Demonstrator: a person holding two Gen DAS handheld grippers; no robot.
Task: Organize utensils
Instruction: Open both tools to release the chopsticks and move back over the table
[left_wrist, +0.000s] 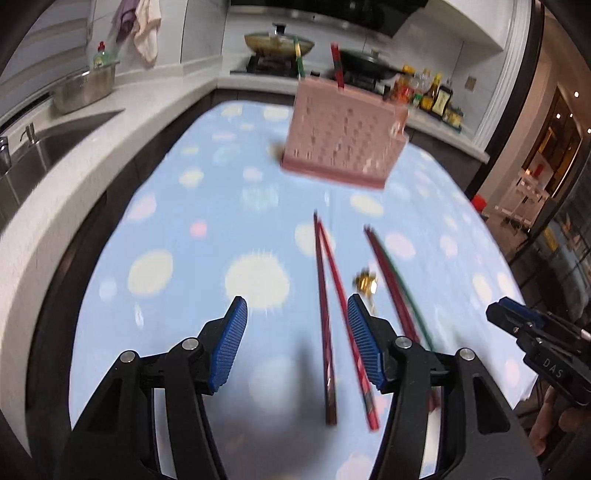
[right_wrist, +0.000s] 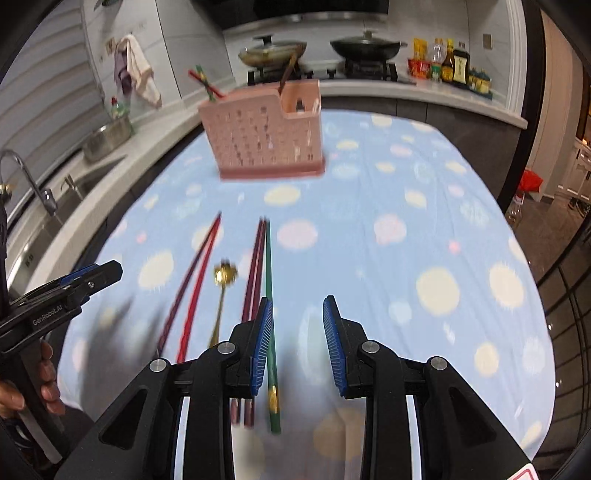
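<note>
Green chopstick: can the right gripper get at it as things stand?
Probably yes. The green chopstick lies flat on the cloth just inside the open right gripper, by its left finger. Nothing covers it, though maroon chopsticks lie close alongside.

Kitchen, white countertop (left_wrist: 155, 88), steel sink (left_wrist: 55, 144), gas stove (right_wrist: 365, 68), spotted blue tablecloth (right_wrist: 406, 192)

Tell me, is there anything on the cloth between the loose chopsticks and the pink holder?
Nothing visible does. Beyond the tips of the red chopsticks and the green chopstick, only bare dotted tablecloth reaches the pink holder. The gold spoon lies among the chopsticks, not ahead of them.
</note>
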